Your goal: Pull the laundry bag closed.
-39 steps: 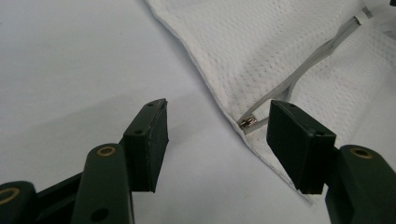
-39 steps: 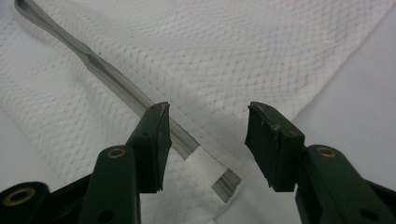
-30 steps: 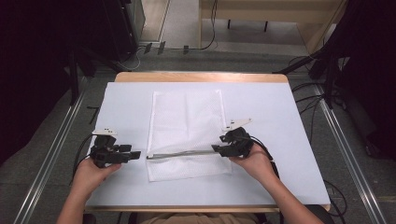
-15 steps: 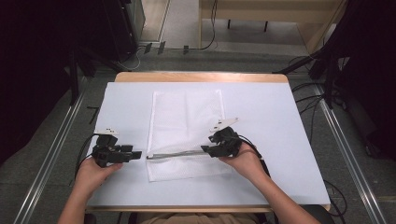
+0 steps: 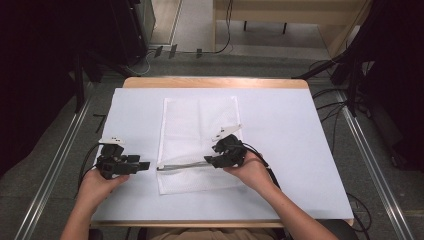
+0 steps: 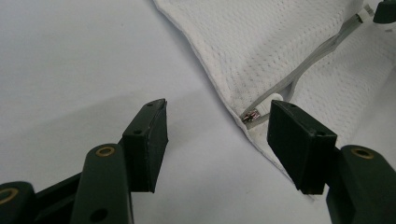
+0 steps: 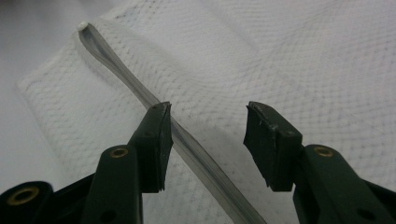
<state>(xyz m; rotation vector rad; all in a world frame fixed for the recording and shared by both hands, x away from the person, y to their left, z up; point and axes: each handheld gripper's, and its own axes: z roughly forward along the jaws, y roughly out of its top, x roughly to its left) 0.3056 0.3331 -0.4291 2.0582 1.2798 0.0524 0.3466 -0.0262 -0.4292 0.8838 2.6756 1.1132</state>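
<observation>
- Two grippers sit over the white table cover (image 5: 300, 130), and I read them from the left side across.
- At the left, my left gripper (image 5: 142, 165) rests low on the bare cover, held in the left hand (image 5: 97, 186); its jaws point toward the middle of the table.
- From the left gripper view its jaws stand wide apart with nothing between them, and the plug end of the grey cable (image 6: 299, 77) lies just beyond the far jaw.
- In the middle, a white mesh cloth (image 5: 197, 127) lies flat on the cover, long side running away from me.
- Across the near part of that cloth the grey cable runs left to right, its left end at the cloth's left edge.
- Toward the right, my right gripper (image 5: 210, 161) hovers at the cable's right end, held in the right hand (image 5: 252, 172).
- From the right gripper view its jaws are parted; the cable (image 7: 187, 142) passes just beside the left jaw, and I cannot tell whether they touch.
</observation>
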